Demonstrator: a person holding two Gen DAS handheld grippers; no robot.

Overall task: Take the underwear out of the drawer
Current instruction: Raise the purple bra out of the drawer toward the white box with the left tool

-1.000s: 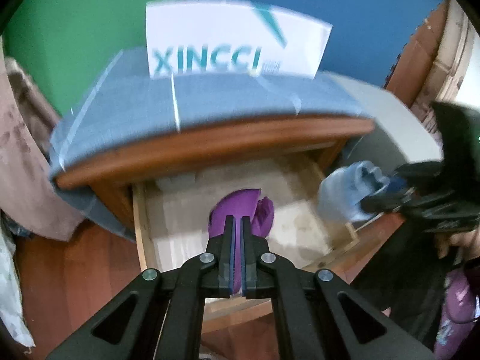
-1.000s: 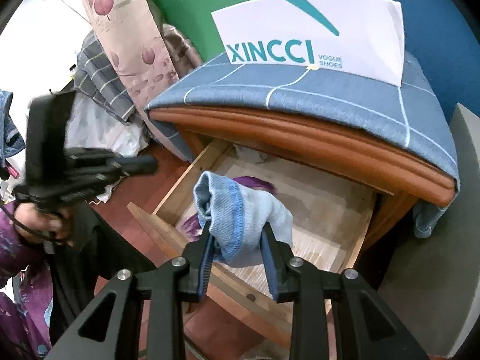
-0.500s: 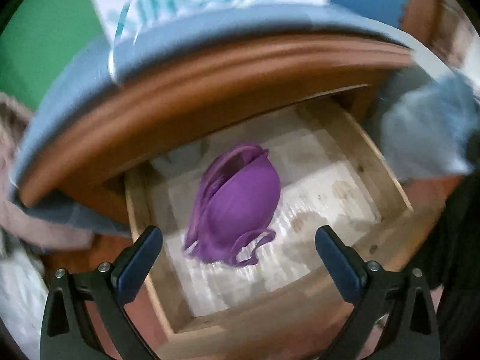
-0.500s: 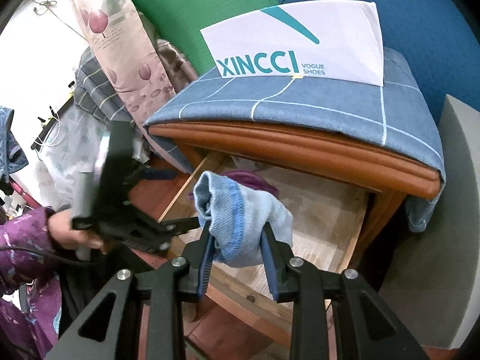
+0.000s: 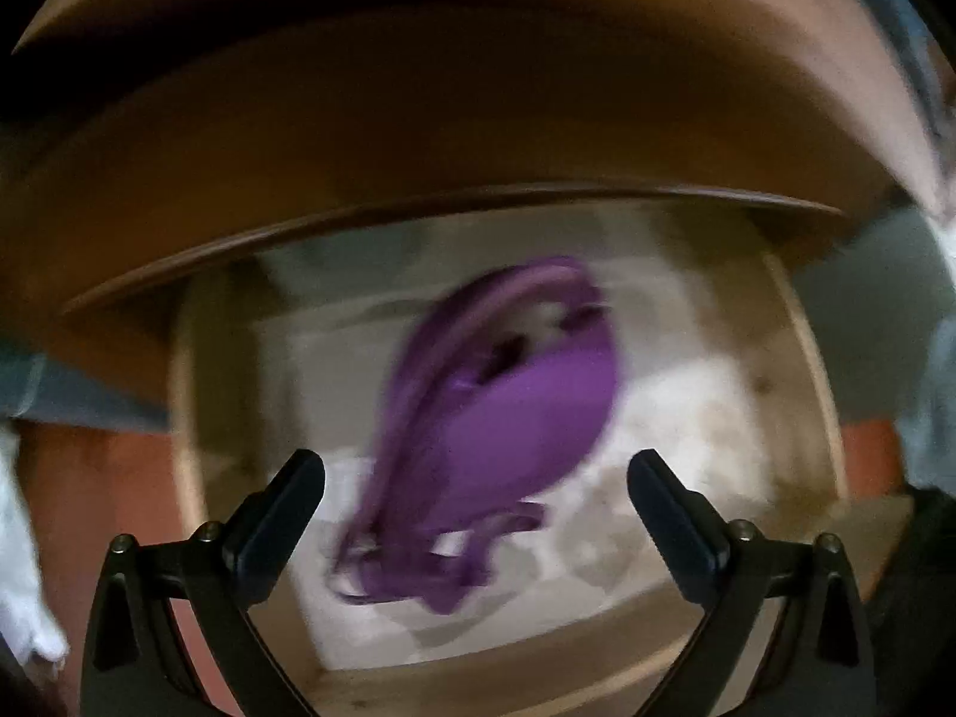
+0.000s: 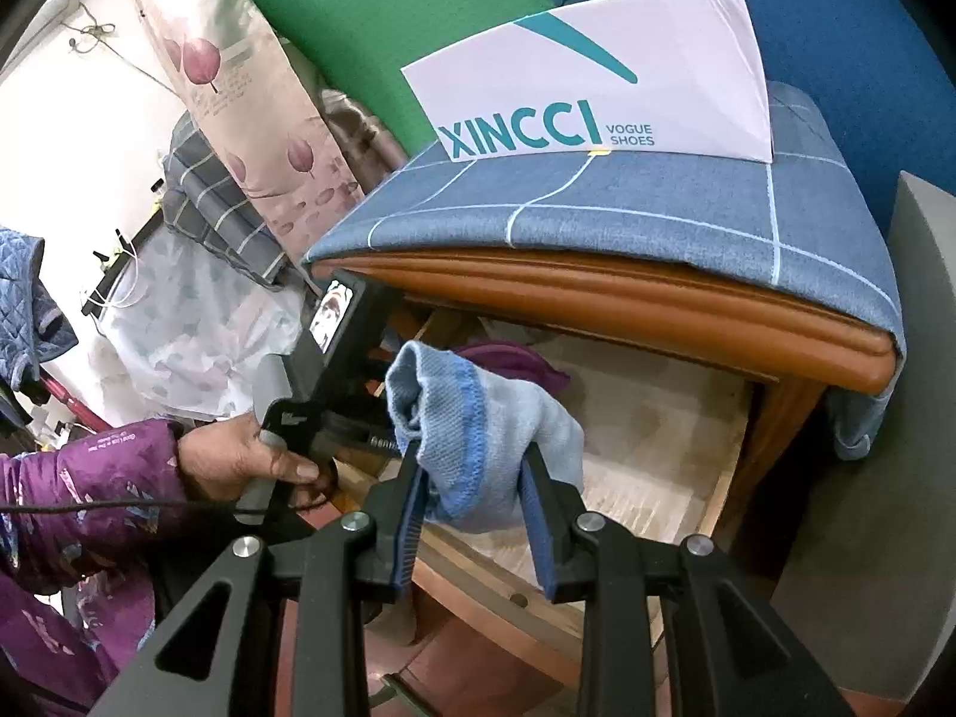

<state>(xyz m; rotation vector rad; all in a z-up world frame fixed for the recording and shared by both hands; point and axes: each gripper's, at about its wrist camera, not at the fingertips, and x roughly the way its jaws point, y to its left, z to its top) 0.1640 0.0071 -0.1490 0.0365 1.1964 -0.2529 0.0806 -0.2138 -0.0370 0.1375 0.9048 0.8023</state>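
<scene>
Underwear is in two places here: a purple bra (image 5: 502,418) lies on the pale floor of the open drawer (image 5: 800,358), and a light blue garment (image 6: 478,436) is already lifted clear, pinched between the pads of the right gripper (image 6: 472,514), whose jaws stand partly closed with the cloth bunched between them above the drawer's front edge. The left gripper (image 5: 475,496) points steeply down into the drawer with its fingers (image 5: 287,508) spread wide on either side of the bra's lower end, and its jaws are just starting to close; the pads do not yet press on the fabric, and the blur leaves it unclear how near the tips are to it. The step in hand, as I judge it, is the reach for the second piece. The next move calls for lowering a little further so the tips straddle the bunched cup or straps, then closing fully and lifting up and back. The straps (image 5: 418,573) trail loosely towards the front and may snag or slip free if only one is caught. Above, the cabinet's wooden top edge (image 5: 418,137) overhangs the back of the drawer, so the lift should come forward, not straight up. Round about are the blue checked cloth (image 6: 657,215) covering the cabinet, a white shoe box (image 6: 597,95) on it, and the person's left hand (image 6: 239,460) in a purple sleeve (image 6: 89,478).
</scene>
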